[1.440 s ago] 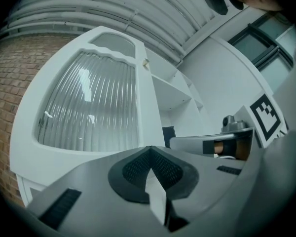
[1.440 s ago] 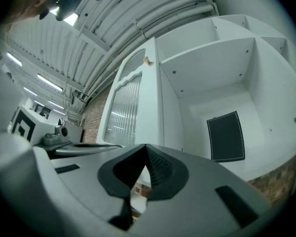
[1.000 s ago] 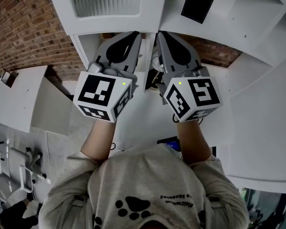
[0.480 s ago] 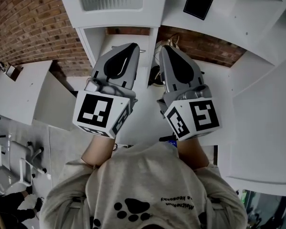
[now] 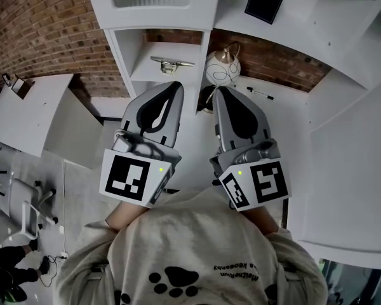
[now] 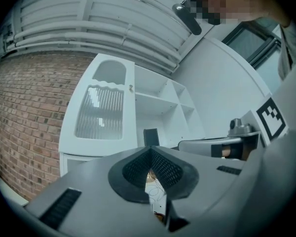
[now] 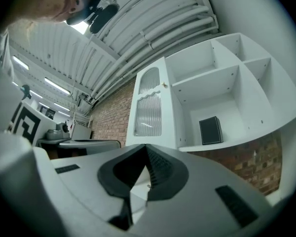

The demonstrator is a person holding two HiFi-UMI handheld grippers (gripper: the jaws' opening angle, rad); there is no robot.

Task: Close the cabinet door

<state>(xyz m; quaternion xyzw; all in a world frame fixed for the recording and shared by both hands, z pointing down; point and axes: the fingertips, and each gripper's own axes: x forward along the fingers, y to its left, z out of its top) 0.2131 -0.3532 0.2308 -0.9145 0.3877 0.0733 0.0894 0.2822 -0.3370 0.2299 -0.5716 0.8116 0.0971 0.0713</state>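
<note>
Presently left gripper (image 6: 151, 151) jaws closed, empty; right gripper (image 7: 147, 148) jaws closed, empty; neither touching cabinet door (image 5: 153, 2).

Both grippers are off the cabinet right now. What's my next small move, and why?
Probably just lower both grippers to rest; I'd judge that no further push is needed. The cabinet door looks flush with the front of the shelf unit. The left gripper and the right gripper both have their jaws shut on nothing and hang clear of the door.
</note>
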